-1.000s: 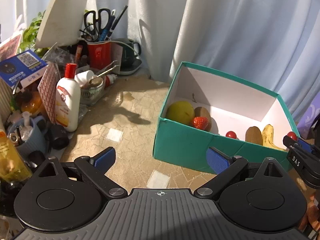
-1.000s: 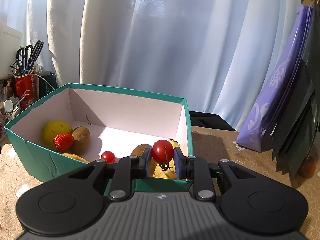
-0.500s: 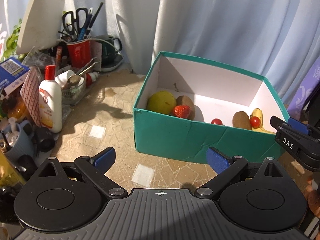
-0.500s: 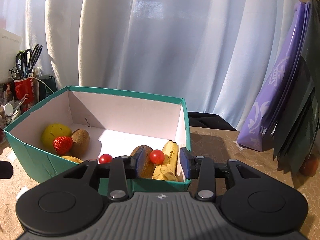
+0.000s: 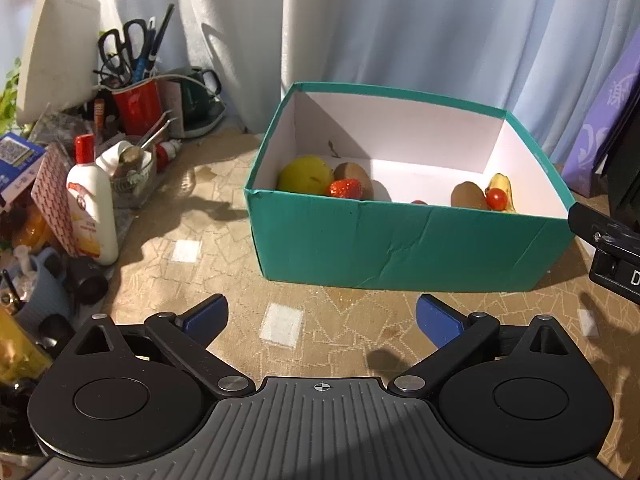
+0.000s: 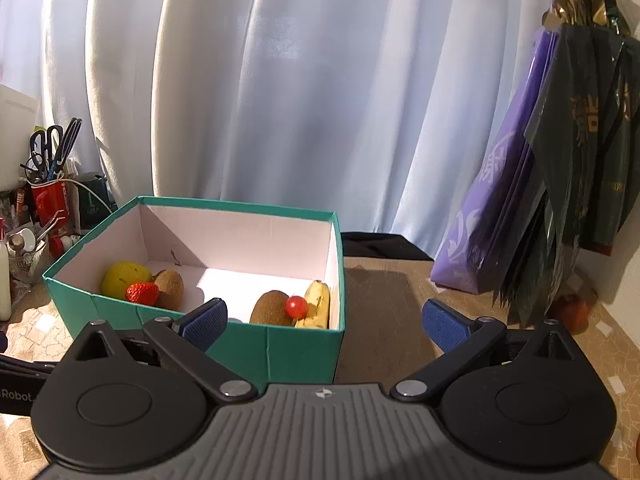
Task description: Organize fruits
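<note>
A teal box (image 5: 400, 248) with a white inside stands on the table; it also shows in the right wrist view (image 6: 296, 348). Inside lie a yellow fruit (image 5: 306, 175), a strawberry (image 5: 346, 189), two kiwis (image 5: 468, 196), a banana (image 6: 318, 304) and a cherry tomato (image 6: 297, 306) resting between kiwi and banana. A second tomato (image 5: 419, 202) peeks over the front wall. My left gripper (image 5: 322, 318) is open and empty in front of the box. My right gripper (image 6: 324, 322) is open and empty, just in front of the box's right end.
Clutter fills the left: a white lotion bottle (image 5: 93, 208), a red cup with scissors (image 5: 134, 104), a dark kettle (image 5: 198, 98). Purple and dark bags (image 6: 532, 208) hang at right, a reddish fruit (image 6: 570, 312) below them. White curtains close the back.
My right gripper opened and let the cherry tomato drop into the box beside the banana, then pulled back. My left gripper also drew back from the box.
</note>
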### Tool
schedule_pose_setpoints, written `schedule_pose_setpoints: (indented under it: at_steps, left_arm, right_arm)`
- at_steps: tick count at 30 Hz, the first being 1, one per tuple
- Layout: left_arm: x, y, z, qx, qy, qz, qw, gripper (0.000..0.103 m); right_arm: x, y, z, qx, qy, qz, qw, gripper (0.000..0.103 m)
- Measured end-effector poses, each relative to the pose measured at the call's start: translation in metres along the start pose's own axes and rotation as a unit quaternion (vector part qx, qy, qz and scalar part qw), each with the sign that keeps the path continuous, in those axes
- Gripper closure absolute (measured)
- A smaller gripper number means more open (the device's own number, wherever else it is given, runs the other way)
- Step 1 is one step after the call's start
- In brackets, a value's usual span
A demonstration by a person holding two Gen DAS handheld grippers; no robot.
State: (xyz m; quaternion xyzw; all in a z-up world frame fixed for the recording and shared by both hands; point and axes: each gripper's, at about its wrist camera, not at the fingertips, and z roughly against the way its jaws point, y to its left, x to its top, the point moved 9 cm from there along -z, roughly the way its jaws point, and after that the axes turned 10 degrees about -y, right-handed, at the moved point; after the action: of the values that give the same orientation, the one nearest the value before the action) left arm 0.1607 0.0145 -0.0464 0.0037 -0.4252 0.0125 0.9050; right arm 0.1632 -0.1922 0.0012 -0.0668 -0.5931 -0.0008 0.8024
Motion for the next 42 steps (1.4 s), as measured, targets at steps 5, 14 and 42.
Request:
schedule_pose_setpoints:
  at_steps: [5, 14, 42]
  left_arm:
    - [-0.001, -0.003, 0.011, 0.007, -0.011, -0.015, 0.9998, 0.000]
    - [0.001, -0.008, 0.030, 0.007, -0.029, -0.023, 0.9993, 0.000]
    - [-0.020, 0.010, 0.052, 0.071, -0.060, -0.012, 0.9956, 0.000]
  right_arm:
    - [-0.007, -0.001, 0.018, 0.004, 0.009, -0.017, 1.000, 0.000]
    - [-0.015, 0.007, 0.044, 0.008, 0.021, -0.008, 1.000, 0.000]
    - [-0.025, 0.028, 0.065, -0.063, 0.068, 0.019, 0.995, 0.000]
